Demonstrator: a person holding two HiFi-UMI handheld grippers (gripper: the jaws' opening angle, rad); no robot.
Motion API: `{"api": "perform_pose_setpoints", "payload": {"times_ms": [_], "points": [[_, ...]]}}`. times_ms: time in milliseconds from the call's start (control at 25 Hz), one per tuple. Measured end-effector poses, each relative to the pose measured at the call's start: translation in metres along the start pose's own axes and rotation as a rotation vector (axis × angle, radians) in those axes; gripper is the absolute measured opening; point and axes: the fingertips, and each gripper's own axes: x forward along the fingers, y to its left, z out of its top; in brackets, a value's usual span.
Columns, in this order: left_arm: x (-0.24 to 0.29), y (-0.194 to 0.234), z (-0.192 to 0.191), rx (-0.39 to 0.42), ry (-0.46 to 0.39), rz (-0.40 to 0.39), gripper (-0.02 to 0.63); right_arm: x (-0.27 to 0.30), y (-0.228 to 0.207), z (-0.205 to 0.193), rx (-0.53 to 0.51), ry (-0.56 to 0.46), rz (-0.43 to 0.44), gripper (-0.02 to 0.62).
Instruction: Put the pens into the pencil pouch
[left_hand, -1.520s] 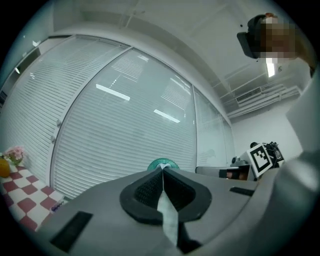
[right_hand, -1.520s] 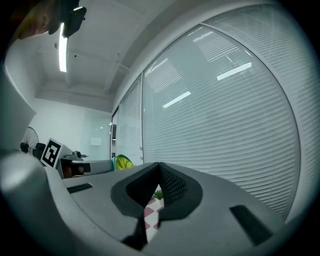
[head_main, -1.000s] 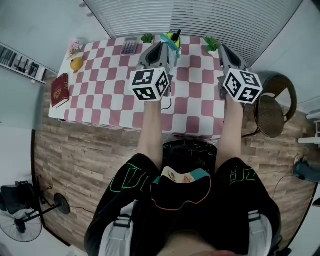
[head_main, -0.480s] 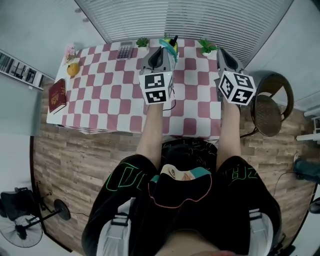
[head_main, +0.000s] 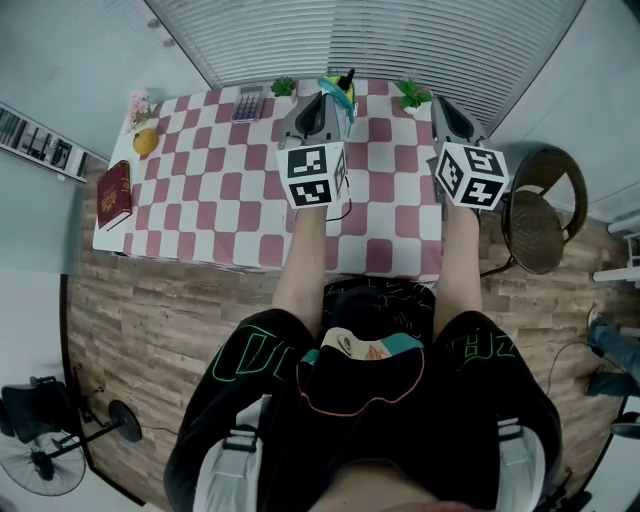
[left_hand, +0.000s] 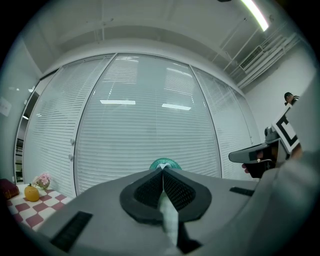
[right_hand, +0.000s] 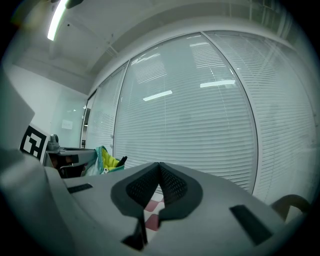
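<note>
In the head view my left gripper (head_main: 337, 98) is held level over the far edge of the checkered table (head_main: 220, 200). It is shut on the rim of the teal pencil pouch (head_main: 341, 87), which has a yellow lining. A black pen (head_main: 351, 75) sticks out of the pouch's top. The left gripper view shows a strip of teal-white pouch fabric (left_hand: 166, 212) pinched between the shut jaws. My right gripper (head_main: 441, 100) is level to the right, shut and empty. The right gripper view shows the pouch (right_hand: 105, 160) and pen (right_hand: 121, 160) at its left.
A calculator (head_main: 246, 102), two small plants (head_main: 284, 87) (head_main: 411, 93), flowers (head_main: 137, 105) and an orange (head_main: 146, 142) line the table's far side. A red book (head_main: 113, 195) lies at its left edge. A round chair (head_main: 540, 220) stands right of the table, closed blinds behind.
Both grippers stay almost in place and have rolled slightly, so the left marker cube now faces the camera more squarely. The pouch is still held.
</note>
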Motion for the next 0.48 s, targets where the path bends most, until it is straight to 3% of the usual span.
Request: {"api": "perform_pose_setpoints", "payload": {"times_ms": [480], "points": [[0.0027, 0.0045, 0.0008, -0.007, -0.003, 0.002, 0.0, 0.0078, 0.0027, -0.0007, 0.0, -0.001, 0.02, 0.003]]}}
